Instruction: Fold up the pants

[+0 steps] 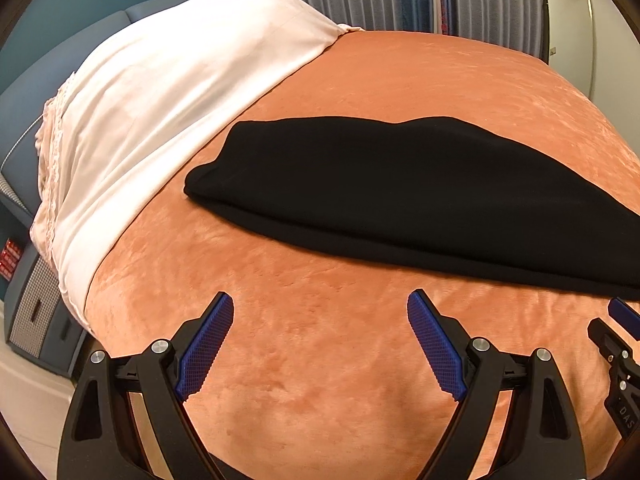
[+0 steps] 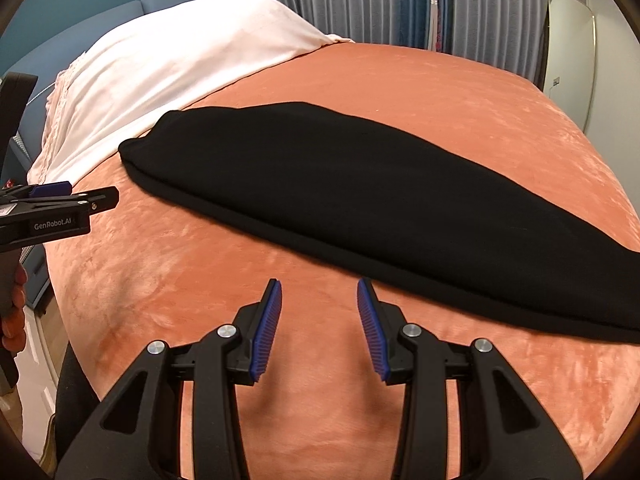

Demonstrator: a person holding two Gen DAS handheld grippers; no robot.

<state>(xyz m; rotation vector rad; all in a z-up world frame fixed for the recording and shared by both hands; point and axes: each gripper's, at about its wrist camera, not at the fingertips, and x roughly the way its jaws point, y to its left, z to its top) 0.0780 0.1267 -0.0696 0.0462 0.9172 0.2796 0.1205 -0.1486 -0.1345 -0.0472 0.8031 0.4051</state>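
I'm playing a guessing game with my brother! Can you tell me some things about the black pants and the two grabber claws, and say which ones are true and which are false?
1. The black pants lie on the orange blanket. True.
2. The left gripper is pinching the pants. False: it is open, over bare blanket, with nothing between its fingers.
3. The right gripper is open. True.
4. The pants are spread out with both legs apart. False: they lie as one folded, layered strip.
5. A white sheet covers the bed's far end behind the pants. True.
6. The pants touch the white sheet. False: orange blanket shows between them.
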